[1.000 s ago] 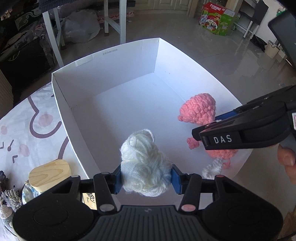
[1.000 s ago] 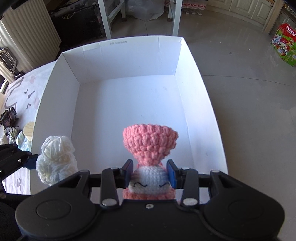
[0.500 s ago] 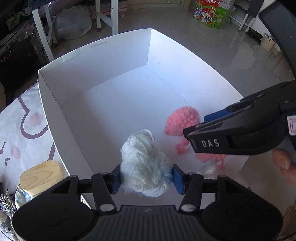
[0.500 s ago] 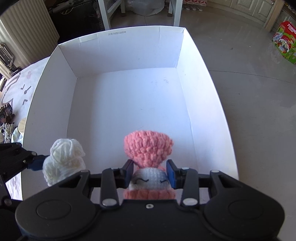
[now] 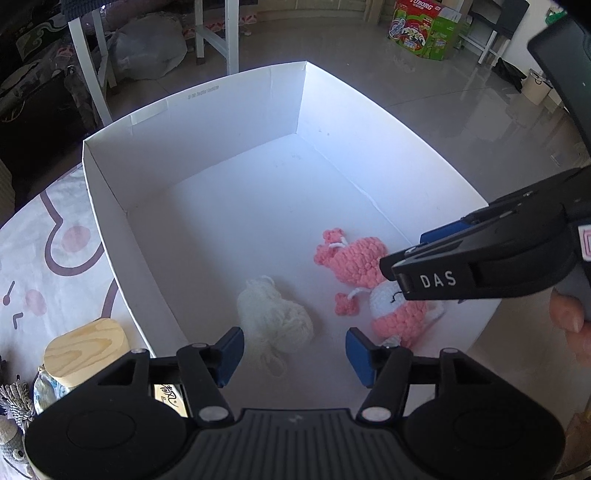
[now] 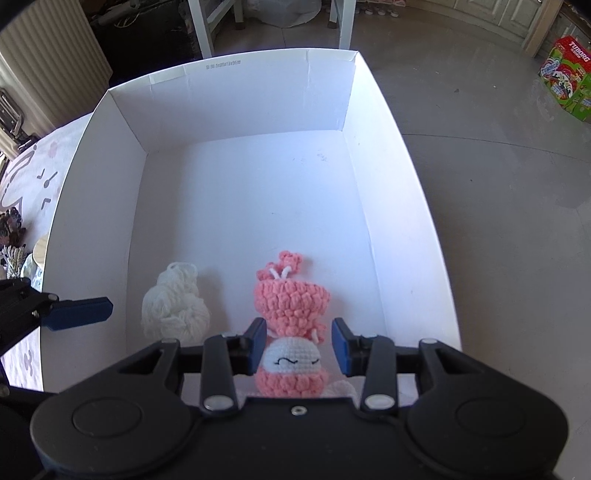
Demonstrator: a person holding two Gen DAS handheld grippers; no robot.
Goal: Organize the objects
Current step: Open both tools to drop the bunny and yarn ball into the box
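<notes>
A white cardboard box (image 5: 221, 122) (image 6: 240, 92) lies open under both grippers. A white yarn ball (image 5: 273, 317) (image 6: 177, 310) rests on the box floor near the front wall. My left gripper (image 5: 293, 354) hangs just above it, jaws opening, both blue pads clear of the yarn. A pink and white crochet doll (image 5: 354, 262) (image 6: 291, 302) sits low in the box to the yarn's right. Its pink hat and tassels rest on the floor. My right gripper (image 6: 299, 347) (image 5: 406, 254) is shut on the doll's white head.
A jar with a wooden lid (image 5: 85, 347) and small ornaments stand on the patterned tablecloth (image 5: 44, 258) left of the box. A person's fingers (image 5: 569, 314) hold the right gripper. Beyond the box are bare floor, white furniture legs and a green carton (image 5: 424, 29).
The left jaws spread and the yarn ball dropped from them to the box floor. The right gripper sank with the doll, whose hat and tassels now lie on the floor.
</notes>
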